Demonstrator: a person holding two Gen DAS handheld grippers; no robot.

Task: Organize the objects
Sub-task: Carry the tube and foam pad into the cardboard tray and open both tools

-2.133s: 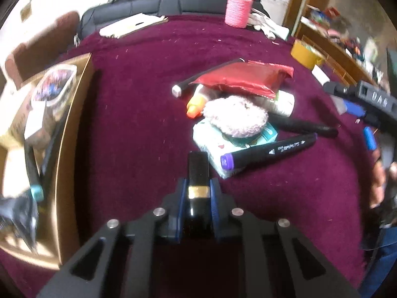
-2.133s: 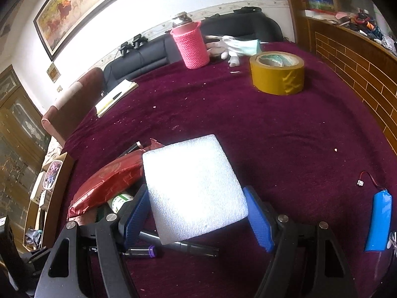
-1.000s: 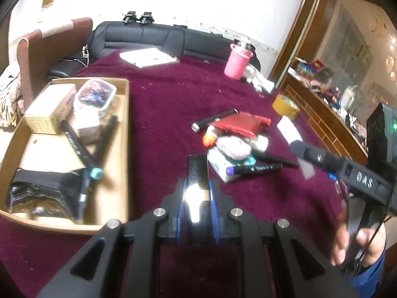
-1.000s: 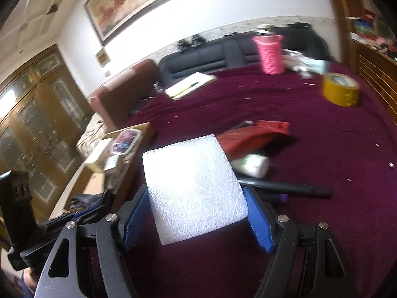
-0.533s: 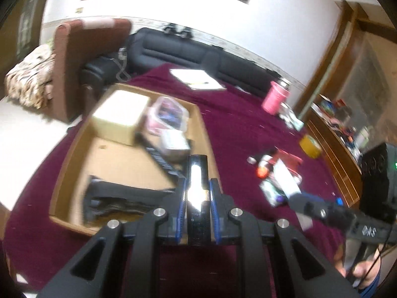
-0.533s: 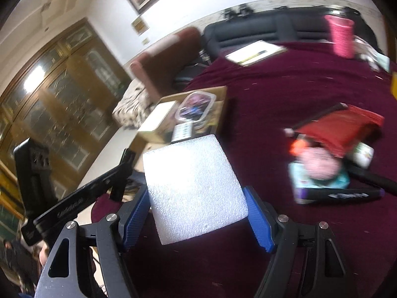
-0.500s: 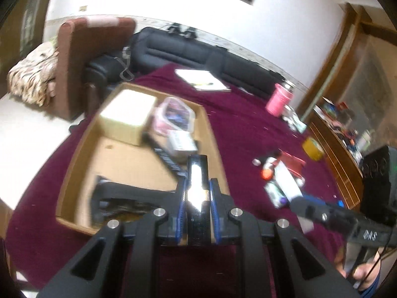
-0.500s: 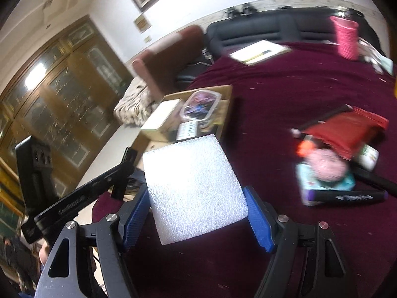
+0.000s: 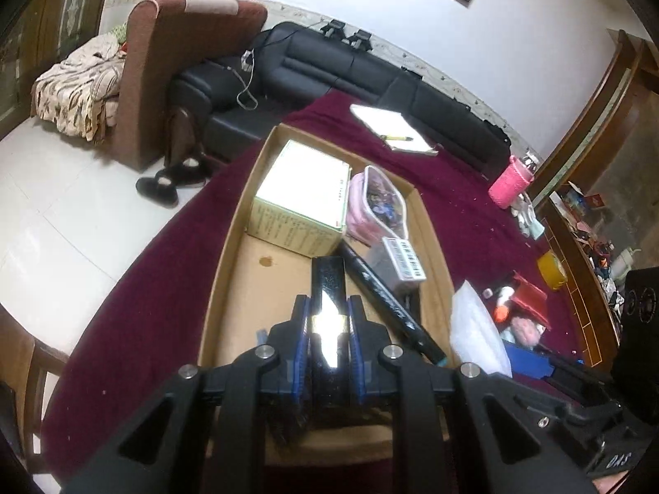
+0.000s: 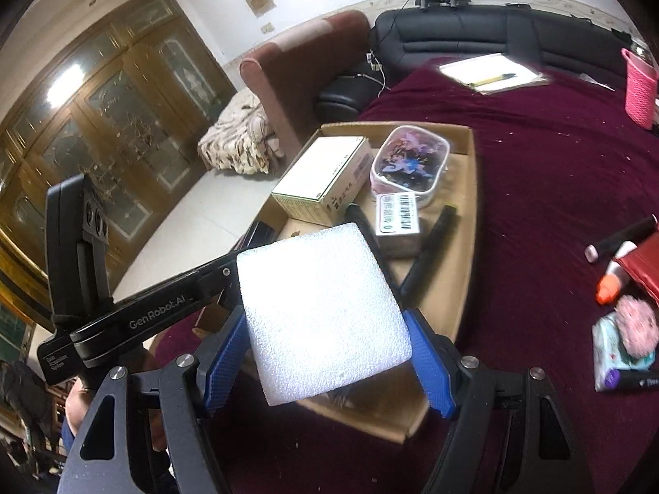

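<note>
Tools over the cardboard tray: my left tool [image 9: 328, 329] is clamped on a slim glossy black case [image 9: 328, 288], its blue pads pressed against the case's two sides, and holds it above the bare cardboard floor at the near end of the tray [image 9: 230, 247]. My right tool [image 10: 327, 354] stands wide and grips a white foam block [image 10: 321, 313] by its two edges, over the tray's near corner; in the left wrist view the same block [image 9: 473, 329] shows just past the tray's right wall.

Inside the tray a long black marker [image 9: 387, 300] lies slantwise. A second dark marker [image 10: 428, 255] lies near the right wall. Beyond them sit a small grey box with a barcode label [image 10: 397, 216], a pale green carton [image 10: 325, 181] and a clear pouch with a colourful print [image 10: 410, 164], the carton and pouch side by side at the far end.

On the maroon desk [image 10: 556, 185], well to the right of the tray, wait a red packet [image 9: 531, 292], an orange-capped bottle [image 10: 613, 276], a pink fluffy puff [image 10: 636, 325] on a teal tissue pack [image 10: 613, 354] and a purple-capped marker [image 10: 630, 378]. Farther back lie a notepad with a pen [image 10: 490, 72], a pink knitted cup [image 10: 640, 90] and a roll of yellow tape [image 9: 552, 269]. A black sofa [image 9: 370, 78] and a brown armchair [image 9: 173, 53] stand behind the desk.
</note>
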